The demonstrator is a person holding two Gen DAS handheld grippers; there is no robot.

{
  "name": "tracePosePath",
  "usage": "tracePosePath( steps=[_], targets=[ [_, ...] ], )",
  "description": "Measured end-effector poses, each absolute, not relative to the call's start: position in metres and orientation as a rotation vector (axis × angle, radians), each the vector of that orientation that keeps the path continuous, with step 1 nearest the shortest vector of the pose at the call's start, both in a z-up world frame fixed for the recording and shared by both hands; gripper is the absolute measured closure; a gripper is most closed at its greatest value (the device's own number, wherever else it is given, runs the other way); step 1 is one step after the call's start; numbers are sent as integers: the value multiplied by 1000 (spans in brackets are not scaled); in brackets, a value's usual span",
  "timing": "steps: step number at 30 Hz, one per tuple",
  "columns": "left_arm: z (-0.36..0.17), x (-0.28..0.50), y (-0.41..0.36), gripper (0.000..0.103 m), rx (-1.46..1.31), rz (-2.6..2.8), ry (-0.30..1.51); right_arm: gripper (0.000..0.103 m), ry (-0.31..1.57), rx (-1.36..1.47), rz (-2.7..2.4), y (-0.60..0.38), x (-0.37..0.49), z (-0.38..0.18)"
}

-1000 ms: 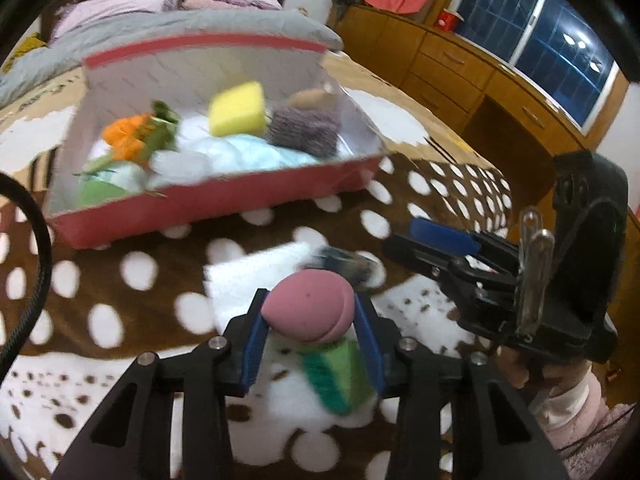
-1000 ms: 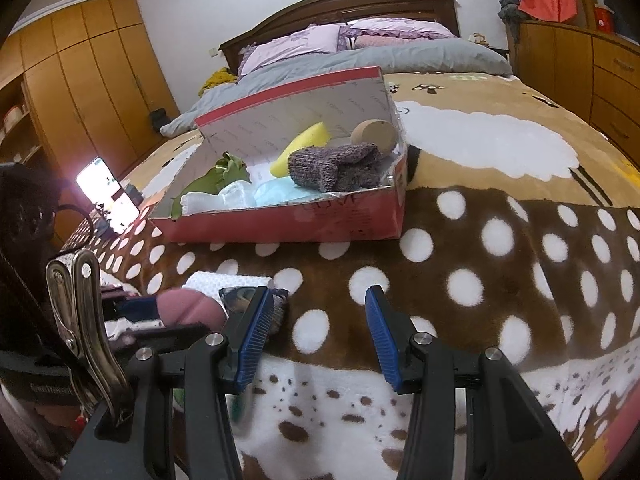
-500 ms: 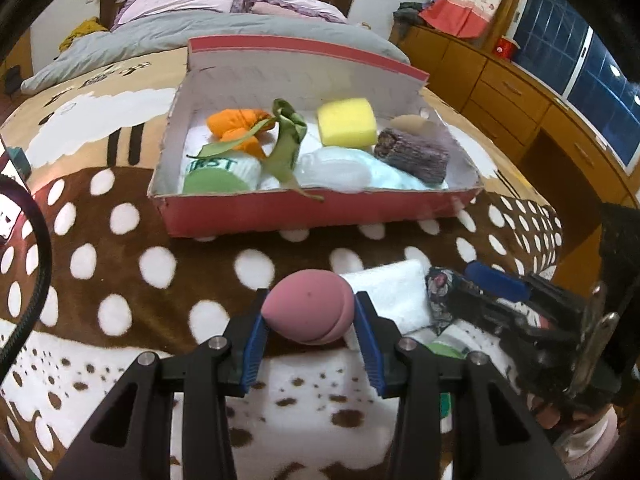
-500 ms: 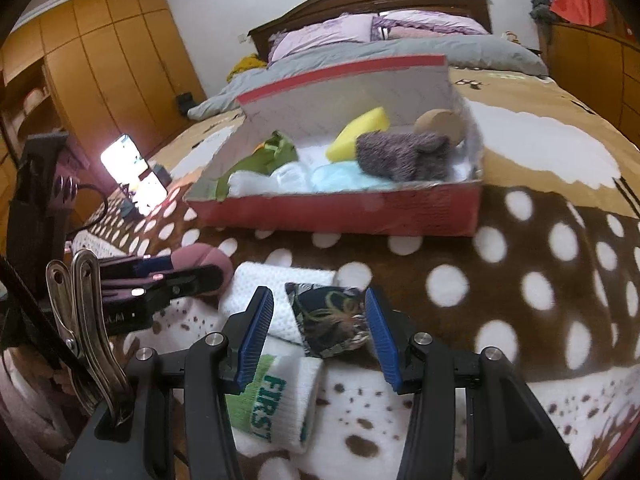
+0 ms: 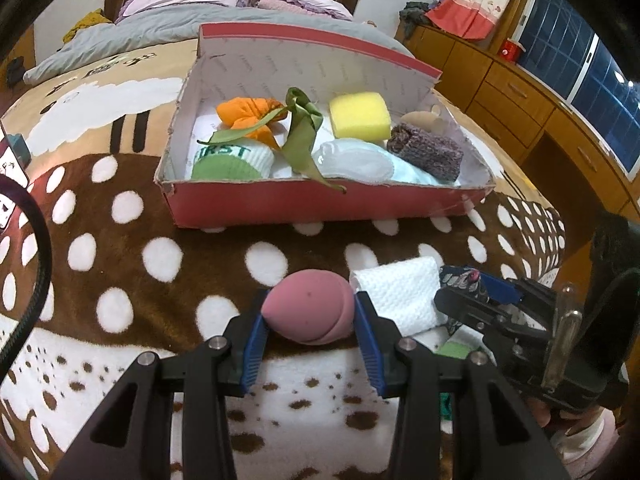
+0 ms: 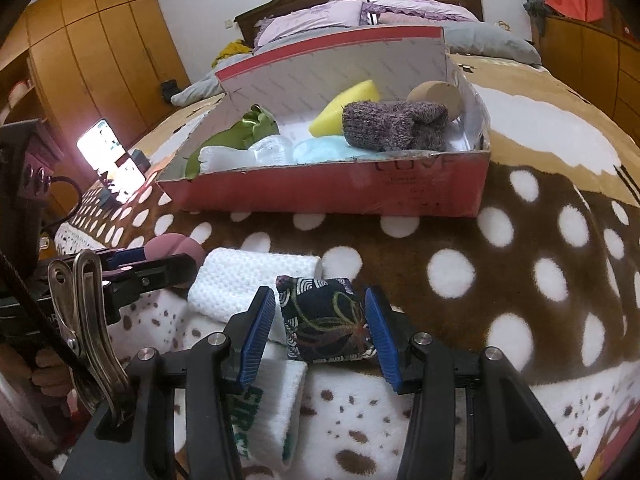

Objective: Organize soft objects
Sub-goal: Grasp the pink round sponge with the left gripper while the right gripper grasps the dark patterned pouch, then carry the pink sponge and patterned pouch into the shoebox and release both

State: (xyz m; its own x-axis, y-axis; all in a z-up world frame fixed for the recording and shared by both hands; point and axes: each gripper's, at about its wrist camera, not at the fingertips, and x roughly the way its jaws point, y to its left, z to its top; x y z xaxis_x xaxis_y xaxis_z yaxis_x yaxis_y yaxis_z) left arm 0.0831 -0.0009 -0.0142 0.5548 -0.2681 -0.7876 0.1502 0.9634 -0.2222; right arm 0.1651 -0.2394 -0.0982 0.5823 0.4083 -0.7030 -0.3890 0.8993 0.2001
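Note:
My left gripper [image 5: 308,324] is shut on a pink egg-shaped sponge [image 5: 310,306] and holds it above the spotted blanket, in front of the red box [image 5: 320,204]. The sponge also shows in the right wrist view [image 6: 172,249]. My right gripper [image 6: 320,334] is open, its blue pads either side of a dark patterned beanbag [image 6: 326,322] that lies on the blanket. A folded white cloth [image 6: 248,284] and a white sock with green lettering [image 6: 272,412] lie next to the beanbag. The box holds a yellow sponge [image 5: 360,116], a purple knit sock [image 5: 426,152], an orange cloth [image 5: 250,114] and other soft things.
The box stands open on the bed, lid [image 6: 332,68] raised at the back. A lit phone [image 6: 110,160] stands at the blanket's left edge. Wooden drawers [image 5: 520,92] line the right side, and pillows [image 6: 320,20] lie at the headboard.
My right gripper has moved forward so its pads now flank the beanbag. My left gripper, still holding the pink sponge, has moved closer to the box.

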Motion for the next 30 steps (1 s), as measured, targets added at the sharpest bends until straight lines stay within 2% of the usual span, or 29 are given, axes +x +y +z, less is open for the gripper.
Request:
tracePosePath(
  steps=[2,7,30],
  targets=[
    [-13,83,-1,59,-134,-246,949,63,816,24,466,-240,164,-97],
    [-11,81,0,59,-130,-241,943,68,808,50,471,-247,162,-95],
    [35,81,-6,59,-96,-228,833,69,687,52,477,-258,151,-51]
  ],
)
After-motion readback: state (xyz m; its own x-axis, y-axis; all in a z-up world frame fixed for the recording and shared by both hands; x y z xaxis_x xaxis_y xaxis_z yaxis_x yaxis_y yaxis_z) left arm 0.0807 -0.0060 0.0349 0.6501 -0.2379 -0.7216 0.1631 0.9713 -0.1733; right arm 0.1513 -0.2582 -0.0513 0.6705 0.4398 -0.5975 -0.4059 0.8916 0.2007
